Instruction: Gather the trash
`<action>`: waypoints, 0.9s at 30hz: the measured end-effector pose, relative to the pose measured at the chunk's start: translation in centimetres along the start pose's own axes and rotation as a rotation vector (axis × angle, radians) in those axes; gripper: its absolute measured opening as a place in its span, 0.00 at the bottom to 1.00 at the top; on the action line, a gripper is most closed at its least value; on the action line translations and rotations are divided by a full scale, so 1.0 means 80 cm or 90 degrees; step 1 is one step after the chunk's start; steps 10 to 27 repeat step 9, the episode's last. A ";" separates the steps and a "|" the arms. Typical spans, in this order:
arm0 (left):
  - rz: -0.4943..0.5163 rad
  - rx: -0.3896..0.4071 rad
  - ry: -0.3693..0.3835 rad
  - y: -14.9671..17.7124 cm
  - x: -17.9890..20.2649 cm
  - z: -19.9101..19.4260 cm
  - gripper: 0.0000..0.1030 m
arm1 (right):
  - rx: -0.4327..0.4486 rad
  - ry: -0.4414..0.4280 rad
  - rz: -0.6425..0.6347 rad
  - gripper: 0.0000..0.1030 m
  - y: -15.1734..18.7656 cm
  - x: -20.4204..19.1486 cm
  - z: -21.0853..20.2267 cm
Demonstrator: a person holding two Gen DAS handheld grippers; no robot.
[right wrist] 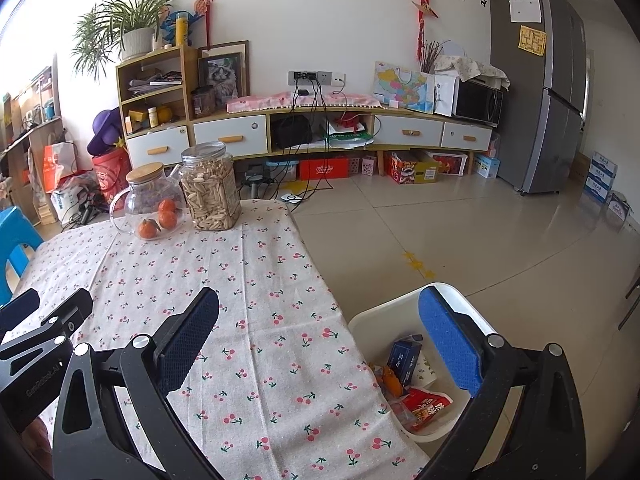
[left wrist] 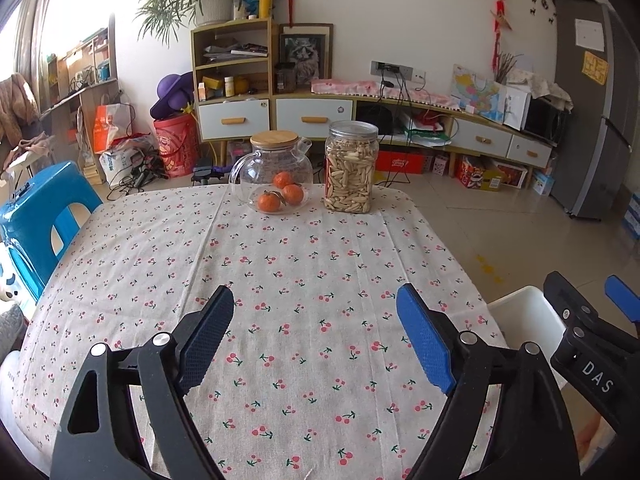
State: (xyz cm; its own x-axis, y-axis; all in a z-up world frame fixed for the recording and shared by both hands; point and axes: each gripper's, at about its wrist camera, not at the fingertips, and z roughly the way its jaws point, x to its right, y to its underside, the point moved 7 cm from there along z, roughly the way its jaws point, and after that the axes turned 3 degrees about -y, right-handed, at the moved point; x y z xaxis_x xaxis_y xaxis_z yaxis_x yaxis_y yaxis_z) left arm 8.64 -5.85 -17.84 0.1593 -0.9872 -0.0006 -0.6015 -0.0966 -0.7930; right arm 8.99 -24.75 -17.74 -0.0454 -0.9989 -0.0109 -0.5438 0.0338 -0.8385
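Both the left gripper [left wrist: 316, 336] and right gripper [right wrist: 320, 344] are being held wide apart, empty, over the cloth [left wrist: 280, 264]. Trash [right wrist: 416, 392] is lying in the bin [right wrist: 384, 316]; the table is best being scanned for leftovers.

White bin [left wrist: 524, 312] mostly hidden behind right tool [left wrist: 600, 320]; blue stool [left wrist: 44, 208] cut by edge.

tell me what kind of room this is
Most likely a lived-in home living and dining room: a table under a cherry-print cloth, a low media cabinet with drawers, and a tall grey fridge in the corner.
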 end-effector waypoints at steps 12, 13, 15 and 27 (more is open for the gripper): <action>0.011 -0.007 -0.006 0.002 0.001 -0.001 0.94 | 0.002 -0.008 0.004 0.93 -0.002 -0.002 0.000; 0.011 -0.007 -0.006 0.002 0.001 -0.001 0.94 | 0.002 -0.008 0.004 0.93 -0.002 -0.002 0.000; 0.011 -0.007 -0.006 0.002 0.001 -0.001 0.94 | 0.002 -0.008 0.004 0.93 -0.002 -0.002 0.000; 0.011 -0.007 -0.006 0.002 0.001 -0.001 0.94 | 0.002 -0.008 0.004 0.93 -0.002 -0.002 0.000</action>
